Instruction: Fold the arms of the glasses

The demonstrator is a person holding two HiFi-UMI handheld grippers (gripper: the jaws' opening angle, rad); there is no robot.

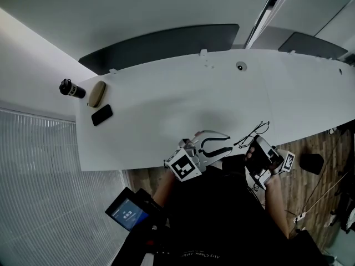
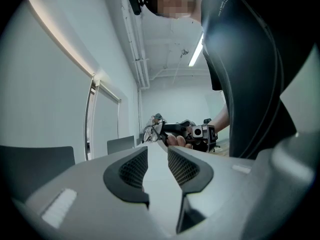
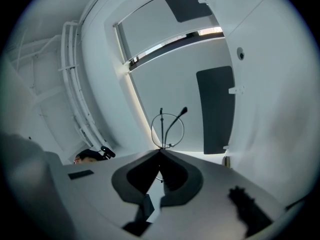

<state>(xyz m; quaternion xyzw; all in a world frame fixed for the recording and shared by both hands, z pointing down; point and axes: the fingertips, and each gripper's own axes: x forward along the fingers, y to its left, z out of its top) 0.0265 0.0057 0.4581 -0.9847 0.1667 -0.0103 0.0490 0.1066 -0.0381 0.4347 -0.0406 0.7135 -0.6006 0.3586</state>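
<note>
While the glasses (image 1: 253, 132) sit right of centre in the lower part of the head view, at the counter's (image 1: 166, 107) near edge, the right tongs (image 1: 250, 147) pinch them. I cannot tell whether the frame touches the counter.

- Right gripper view: right tongs (image 3: 160, 153) pressed together at the tips on the thin wire frame. One round rim and two slim arms (image 3: 174, 120) stand up above the tips, one arm ending in a dark tip.
- Left tongs (image 1: 227, 143): just left of the glasses, apart from them, over the counter edge.
- Left gripper view: left tongs (image 2: 157, 156) spread, nothing between them, only white counter. Beyond them, mid-frame, the glasses (image 2: 150, 131) stick out from the other gripper, with the person's hand (image 2: 176, 140) wrapped round its handle.
- Far left end of the counter, upper left of the head view: black cup (image 1: 72, 88), tan case (image 1: 97, 93) beside it, black phone (image 1: 102, 114) just below.
- Dark chair back (image 1: 161, 46) behind the far edge.
</note>
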